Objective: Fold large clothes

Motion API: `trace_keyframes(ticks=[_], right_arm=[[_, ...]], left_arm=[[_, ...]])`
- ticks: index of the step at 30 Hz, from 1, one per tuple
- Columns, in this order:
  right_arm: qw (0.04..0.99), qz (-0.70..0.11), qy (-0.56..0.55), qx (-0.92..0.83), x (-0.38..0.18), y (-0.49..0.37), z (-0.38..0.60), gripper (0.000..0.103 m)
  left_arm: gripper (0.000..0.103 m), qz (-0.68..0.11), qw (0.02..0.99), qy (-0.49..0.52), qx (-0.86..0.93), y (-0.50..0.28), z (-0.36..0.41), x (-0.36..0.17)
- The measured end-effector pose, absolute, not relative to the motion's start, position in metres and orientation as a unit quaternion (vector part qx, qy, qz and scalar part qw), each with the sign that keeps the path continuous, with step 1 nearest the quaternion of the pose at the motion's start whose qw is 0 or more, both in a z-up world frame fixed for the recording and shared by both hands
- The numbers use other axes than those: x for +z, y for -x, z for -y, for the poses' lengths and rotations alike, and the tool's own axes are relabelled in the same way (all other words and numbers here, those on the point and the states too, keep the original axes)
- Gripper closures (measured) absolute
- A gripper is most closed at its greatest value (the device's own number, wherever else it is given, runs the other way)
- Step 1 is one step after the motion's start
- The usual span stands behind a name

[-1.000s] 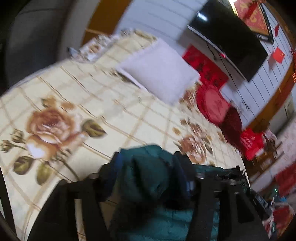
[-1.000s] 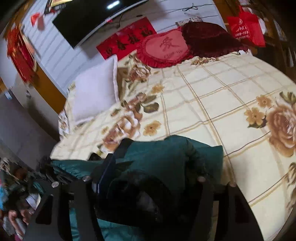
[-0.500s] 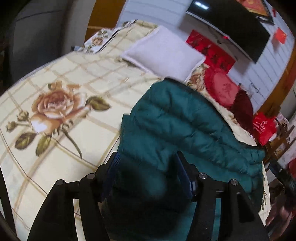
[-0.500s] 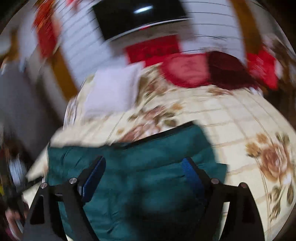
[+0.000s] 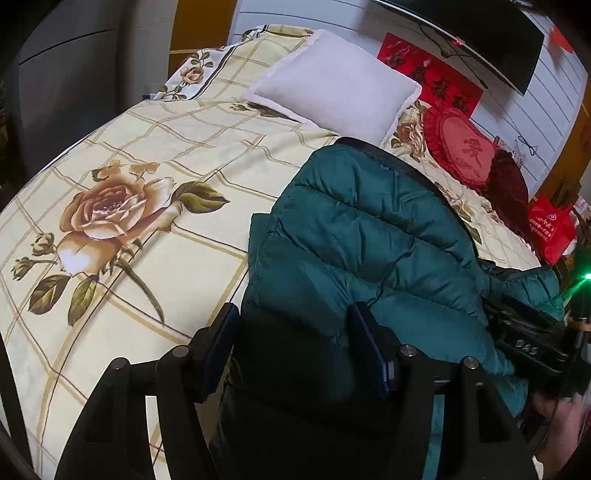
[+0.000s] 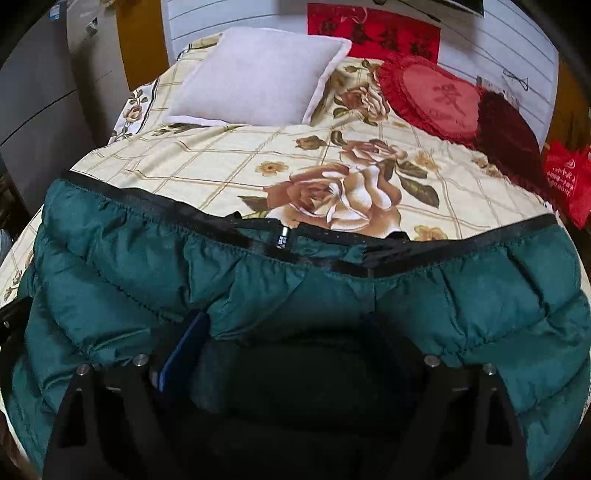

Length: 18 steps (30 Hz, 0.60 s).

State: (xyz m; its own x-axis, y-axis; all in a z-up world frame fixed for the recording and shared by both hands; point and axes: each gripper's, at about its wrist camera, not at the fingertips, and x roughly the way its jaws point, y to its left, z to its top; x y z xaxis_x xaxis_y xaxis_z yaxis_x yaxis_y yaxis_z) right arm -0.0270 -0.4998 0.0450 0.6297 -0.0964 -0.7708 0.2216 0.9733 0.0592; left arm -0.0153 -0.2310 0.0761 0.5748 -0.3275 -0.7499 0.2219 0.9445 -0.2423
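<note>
Writing in my view

A red heart cushion (image 6: 439, 99) carries one darker Chinese character; the red wall banner (image 6: 373, 31) has four dark ones. The jacket tag (image 6: 282, 242) and red bag (image 5: 550, 230) print are too small to read.

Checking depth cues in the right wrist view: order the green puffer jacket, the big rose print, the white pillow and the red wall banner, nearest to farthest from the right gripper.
1. green puffer jacket, between the right gripper fingers
2. rose print, mid-bed, just past the jacket's black hem
3. white pillow, head of bed, left
4. red wall banner, on the wall behind
</note>
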Motion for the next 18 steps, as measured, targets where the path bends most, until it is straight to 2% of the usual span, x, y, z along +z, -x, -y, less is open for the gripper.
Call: trace_keyframes(ticks=[5,9,12,18], right_arm=[[0.923,-0.365,-0.117,-0.043,0.083,0.042,0.482,0.015],[0.927,-0.367,-0.081,-0.003,0.098,0.020,0.440,0.017],[0.921,-0.387,-0.039,-0.003,0.091,-0.007,0.410,0.029],[0.895,-0.438,-0.077,-0.013,0.053,-0.042,0.415,0.029]], left_arm=[[0.024,-0.433,0.887,0.061,-0.151,0.017,0.231,0.077],[0.024,-0.431,0.888,0.057,-0.151,0.018,0.231,0.077],[0.024,-0.431,0.888,0.054,-0.149,0.018,0.231,0.076],[0.024,-0.439,0.885,0.056,-0.148,0.012,0.231,0.071]])
